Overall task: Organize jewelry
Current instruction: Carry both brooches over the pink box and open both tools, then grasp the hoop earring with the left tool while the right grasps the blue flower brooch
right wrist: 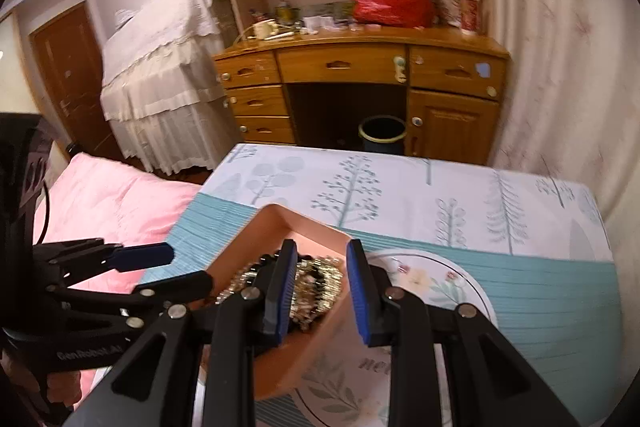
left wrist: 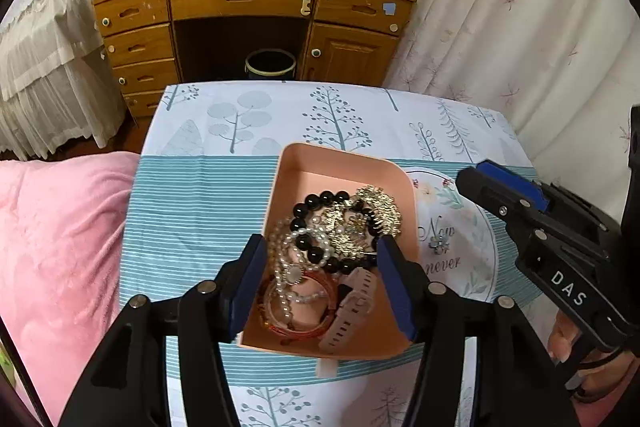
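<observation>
A pink tray (left wrist: 352,163) sits on the table and holds a pile of jewelry: a black bead bracelet (left wrist: 316,255), pearl strands (left wrist: 286,267), a gold piece (left wrist: 380,207), red bangles (left wrist: 320,333) and a pale pink watch (left wrist: 352,311). My left gripper (left wrist: 322,283) is open above the tray's near half, a finger at each side wall. My right gripper (right wrist: 318,297) is open over the tray's right wall (right wrist: 324,339), left finger inside above the gold jewelry (right wrist: 320,287). It also shows in the left wrist view (left wrist: 496,183). A small earring (left wrist: 438,245) lies on the cloth right of the tray.
The table carries a blue and white tree-print cloth (left wrist: 248,123) with a round "Now or never" print (left wrist: 444,251). A pink blanket (left wrist: 60,247) lies left. A wooden desk (left wrist: 248,3), a dark bin (left wrist: 270,65) and a curtain (left wrist: 520,27) stand behind.
</observation>
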Tool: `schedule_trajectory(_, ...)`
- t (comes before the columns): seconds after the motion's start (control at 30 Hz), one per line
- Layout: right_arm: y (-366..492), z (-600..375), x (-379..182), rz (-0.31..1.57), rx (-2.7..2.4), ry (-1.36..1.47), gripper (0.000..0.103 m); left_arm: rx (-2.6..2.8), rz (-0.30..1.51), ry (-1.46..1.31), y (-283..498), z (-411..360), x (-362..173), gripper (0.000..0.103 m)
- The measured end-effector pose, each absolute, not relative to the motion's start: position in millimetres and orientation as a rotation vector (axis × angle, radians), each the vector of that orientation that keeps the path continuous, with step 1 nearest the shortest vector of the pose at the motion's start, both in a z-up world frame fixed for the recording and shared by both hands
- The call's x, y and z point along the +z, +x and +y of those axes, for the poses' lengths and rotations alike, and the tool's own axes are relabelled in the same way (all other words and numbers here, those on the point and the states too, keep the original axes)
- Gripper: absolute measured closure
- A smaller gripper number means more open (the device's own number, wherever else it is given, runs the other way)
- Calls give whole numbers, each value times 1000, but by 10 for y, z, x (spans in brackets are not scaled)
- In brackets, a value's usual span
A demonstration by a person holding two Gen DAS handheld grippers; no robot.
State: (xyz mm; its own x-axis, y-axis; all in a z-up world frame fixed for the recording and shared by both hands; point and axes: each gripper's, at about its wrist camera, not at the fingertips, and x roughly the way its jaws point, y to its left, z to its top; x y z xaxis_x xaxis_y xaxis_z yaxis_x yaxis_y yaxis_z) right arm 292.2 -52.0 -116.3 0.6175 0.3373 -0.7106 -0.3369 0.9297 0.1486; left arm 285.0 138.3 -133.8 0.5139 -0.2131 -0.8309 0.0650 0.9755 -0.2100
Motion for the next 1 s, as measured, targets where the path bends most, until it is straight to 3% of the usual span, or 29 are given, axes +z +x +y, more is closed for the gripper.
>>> schedule_trajectory(0.13, 2881, -692, -1285, 853, 324, -59, 66, -214, 1034, -199, 2863, 1268, -1335, 40)
schedule_trajectory(0.47, 2690, -891, -1883, 861, 402, -293, 66, -298, 1127, -209, 3111, 846, -1243, 39)
schedule_trajectory(0.8, 2681, -880, -2069, 827, 459, -377, 66, -535, 1196, 204, 3819, 147, -1172, 39)
schedule_trajectory(1.0, 2678, -817, -2170, 823, 471, -394, 66, -612, 1326, 459, 4175, -224, -1519, 39)
